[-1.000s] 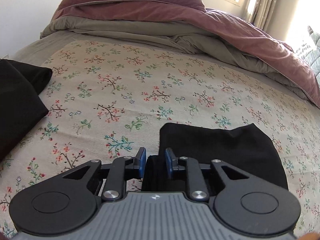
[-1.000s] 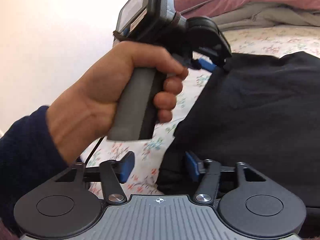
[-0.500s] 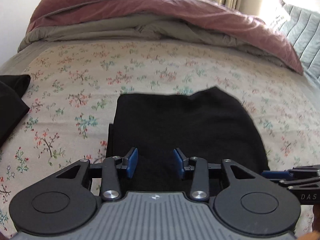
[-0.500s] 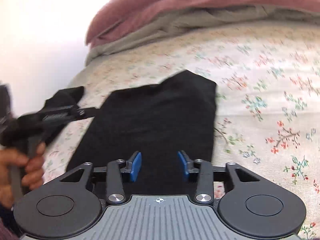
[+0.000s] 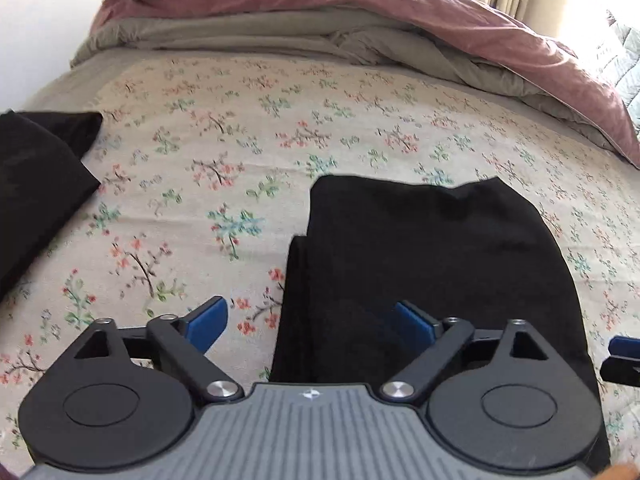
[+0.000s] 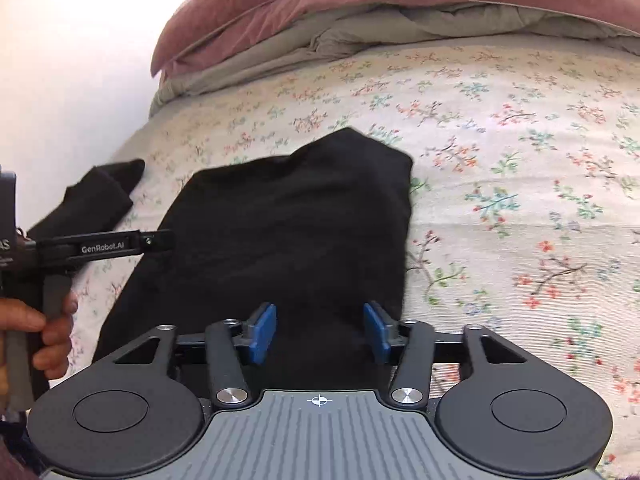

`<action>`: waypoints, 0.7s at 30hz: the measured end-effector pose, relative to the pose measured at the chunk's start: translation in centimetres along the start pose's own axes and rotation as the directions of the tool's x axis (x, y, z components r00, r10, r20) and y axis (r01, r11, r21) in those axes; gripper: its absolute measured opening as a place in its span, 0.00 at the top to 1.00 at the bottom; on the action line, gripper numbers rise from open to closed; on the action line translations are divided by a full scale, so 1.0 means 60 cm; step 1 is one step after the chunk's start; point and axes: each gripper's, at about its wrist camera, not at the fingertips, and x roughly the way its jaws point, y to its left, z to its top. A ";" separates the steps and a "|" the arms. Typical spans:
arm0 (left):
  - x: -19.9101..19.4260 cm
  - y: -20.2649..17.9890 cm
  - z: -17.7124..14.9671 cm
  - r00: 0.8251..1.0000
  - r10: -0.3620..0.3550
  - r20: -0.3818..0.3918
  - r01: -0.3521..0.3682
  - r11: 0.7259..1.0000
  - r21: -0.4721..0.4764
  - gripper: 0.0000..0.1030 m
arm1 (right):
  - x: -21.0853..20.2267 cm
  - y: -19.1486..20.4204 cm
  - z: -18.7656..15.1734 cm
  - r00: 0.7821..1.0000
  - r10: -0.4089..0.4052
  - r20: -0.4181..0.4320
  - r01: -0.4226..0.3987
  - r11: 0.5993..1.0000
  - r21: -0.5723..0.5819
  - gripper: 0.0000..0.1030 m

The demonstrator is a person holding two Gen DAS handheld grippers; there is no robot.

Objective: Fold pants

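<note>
Pants (image 5: 432, 280), black, folded into a compact stack on the floral bed sheet (image 5: 248, 128), lying just ahead of both tools. Left tool (image 5: 312, 322) jaws opening wide, straddling the stack's near left edge, nothing pinched. Right tool (image 6: 320, 334) jaws opening, half wide, over the near right part, pads clear of cloth. Risk, as I judge it: a trailing pad snags the top layer and drags the fold open; the uneven far corner may flop. Left of the pants, another dark garment (image 5: 36, 188). Beyond the pants, a bunched mauve duvet (image 5: 320, 4), not obstructing.
</note>
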 end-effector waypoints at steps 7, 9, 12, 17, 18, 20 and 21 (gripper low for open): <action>0.028 -0.011 -0.020 0.986 -0.138 -0.092 0.132 0.989 -0.072 0.07 | 0.037 -0.064 -0.008 0.998 0.003 -0.065 0.006 0.990 0.140 0.26; 0.032 -0.011 -0.021 0.981 -0.161 -0.109 0.154 0.985 -0.075 0.07 | 0.044 -0.073 -0.011 0.999 0.038 -0.039 -0.030 0.984 0.178 0.23; 0.030 -0.006 -0.020 0.979 -0.174 -0.109 0.166 0.983 -0.085 0.07 | 0.049 -0.077 -0.010 0.997 0.080 -0.010 -0.076 0.974 0.214 0.23; 0.016 0.021 -0.011 0.975 -0.217 -0.055 0.206 0.966 -0.158 0.07 | 0.058 -0.064 -0.010 0.996 0.092 0.013 -0.093 0.978 0.184 0.23; 0.018 0.023 -0.011 0.971 -0.232 -0.057 0.219 0.961 -0.171 0.07 | 0.059 -0.062 -0.010 0.995 0.096 0.016 -0.097 0.978 0.185 0.23; 0.023 0.021 -0.013 0.964 -0.254 -0.082 0.236 0.954 -0.183 0.07 | 0.062 -0.058 -0.010 0.994 0.107 0.023 -0.109 0.977 0.182 0.24; 0.024 0.020 -0.013 0.963 -0.257 -0.082 0.238 0.953 -0.186 0.07 | 0.064 -0.055 -0.010 0.994 0.108 0.027 -0.111 0.978 0.179 0.24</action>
